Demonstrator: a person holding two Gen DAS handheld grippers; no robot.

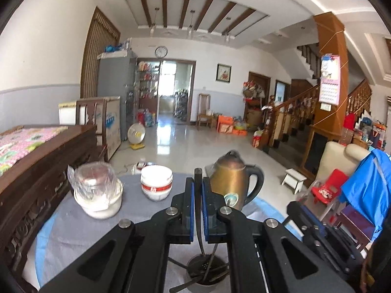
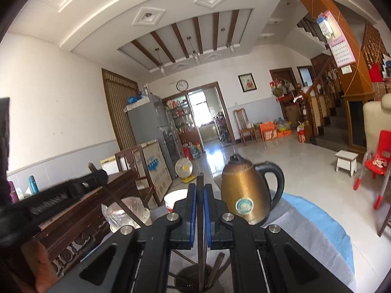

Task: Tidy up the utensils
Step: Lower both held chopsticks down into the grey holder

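My left gripper (image 1: 198, 183) is shut on a thin dark utensil handle (image 1: 198, 172) that sticks up past the blue pads. Its lower end reaches into a round metal utensil holder (image 1: 191, 267) just below the jaws, which holds several dark sticks. My right gripper (image 2: 200, 188) is shut on a dark brown stick (image 2: 200, 179) that stands upright, with its foot in the same holder (image 2: 182, 274). The right gripper (image 1: 299, 211) also shows at the right of the left wrist view. The left gripper (image 2: 96, 177) shows at the left of the right wrist view, with its slanted stick.
A brass electric kettle (image 1: 231, 182) stands just beyond the jaws. Stacked white bowls (image 1: 156, 183) and a bagged glass jar in a bowl (image 1: 96, 188) sit to the left on the grey cloth (image 1: 73, 227). A carved wooden bench (image 1: 36, 185) borders the table's left side.
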